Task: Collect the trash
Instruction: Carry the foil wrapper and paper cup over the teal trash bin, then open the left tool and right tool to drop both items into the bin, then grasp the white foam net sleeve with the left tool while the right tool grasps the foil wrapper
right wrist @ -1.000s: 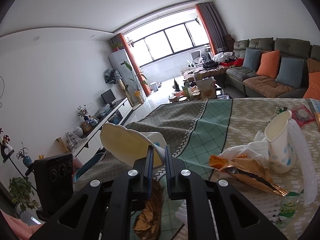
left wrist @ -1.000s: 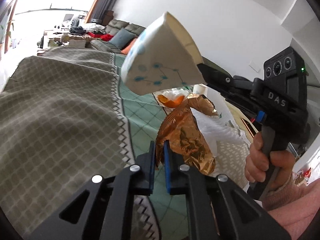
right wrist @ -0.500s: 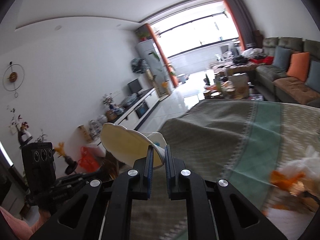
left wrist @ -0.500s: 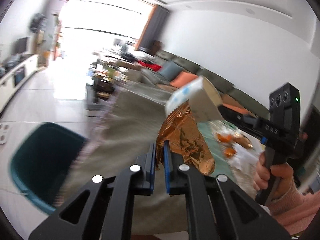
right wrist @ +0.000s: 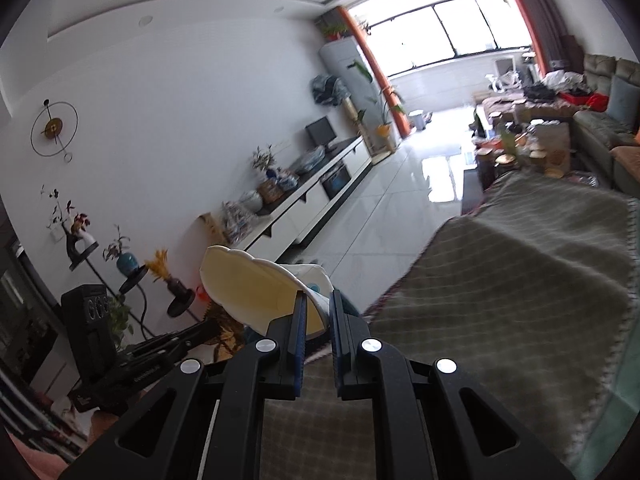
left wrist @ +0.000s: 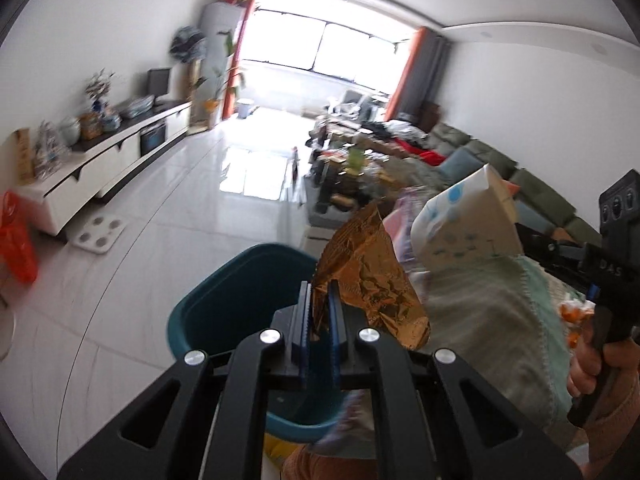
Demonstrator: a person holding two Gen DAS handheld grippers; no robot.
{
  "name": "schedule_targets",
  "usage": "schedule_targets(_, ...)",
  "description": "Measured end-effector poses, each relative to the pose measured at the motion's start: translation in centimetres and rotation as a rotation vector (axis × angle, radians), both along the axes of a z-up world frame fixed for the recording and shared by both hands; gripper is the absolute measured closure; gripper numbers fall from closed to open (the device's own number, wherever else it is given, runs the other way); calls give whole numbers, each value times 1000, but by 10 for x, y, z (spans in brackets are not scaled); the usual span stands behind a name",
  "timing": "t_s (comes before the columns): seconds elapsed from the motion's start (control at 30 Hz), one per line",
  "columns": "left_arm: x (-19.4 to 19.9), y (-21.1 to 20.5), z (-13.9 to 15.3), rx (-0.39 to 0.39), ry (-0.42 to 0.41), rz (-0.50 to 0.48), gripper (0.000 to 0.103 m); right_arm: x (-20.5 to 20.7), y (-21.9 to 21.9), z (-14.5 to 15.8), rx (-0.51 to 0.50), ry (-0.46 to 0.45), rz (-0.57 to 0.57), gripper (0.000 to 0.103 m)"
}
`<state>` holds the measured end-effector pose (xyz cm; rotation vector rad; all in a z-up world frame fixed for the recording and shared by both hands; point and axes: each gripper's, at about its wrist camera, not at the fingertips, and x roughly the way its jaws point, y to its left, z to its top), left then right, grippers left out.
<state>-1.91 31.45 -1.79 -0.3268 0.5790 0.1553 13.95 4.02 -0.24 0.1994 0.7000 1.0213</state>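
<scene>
My left gripper [left wrist: 319, 300] is shut on a crumpled copper foil wrapper [left wrist: 368, 276], held over the near rim of a teal trash bin [left wrist: 224, 312] on the floor. In the left wrist view the squashed white paper cup with blue dots [left wrist: 466, 220] hangs to the right of the wrapper, above the table's edge. My right gripper [right wrist: 318, 300] is shut on that paper cup [right wrist: 256, 294], whose cream inside faces the camera. In the right wrist view the left gripper's black body [right wrist: 104, 344] sits low at the left.
A table with a grey-green chequered cloth [right wrist: 520, 288] fills the right. Orange and white scraps [left wrist: 572, 312] lie on it. A white low cabinet [left wrist: 100, 168] lines the left wall. A cluttered coffee table [left wrist: 352, 168] and green sofa [left wrist: 532, 188] stand beyond. Pale tiled floor [left wrist: 160, 240] surrounds the bin.
Both grippers have swung left off the table toward the floor. The teal bin has come into view and now lies under the left gripper. Wrapper and cup stay held.
</scene>
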Motion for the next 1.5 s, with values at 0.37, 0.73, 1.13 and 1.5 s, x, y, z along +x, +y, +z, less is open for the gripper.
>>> schedule_targets(0.37,28,20,-48,-30,143,83,91,9,58,-31,-151,86,44,92)
schedule_targets(0.73,42,19,-72,-84,181,69,66,12,68,-45,-201,132,49,75)
schedule_targets(1.13,23,-44,-16,-11,-50,-112,51,-18,-13,-8,-124,-24,10,55)
schedule_targets(1.5,38,-164,-6,-24,-104,-469,50,-48,-133,14,-106,-117,-214,53)
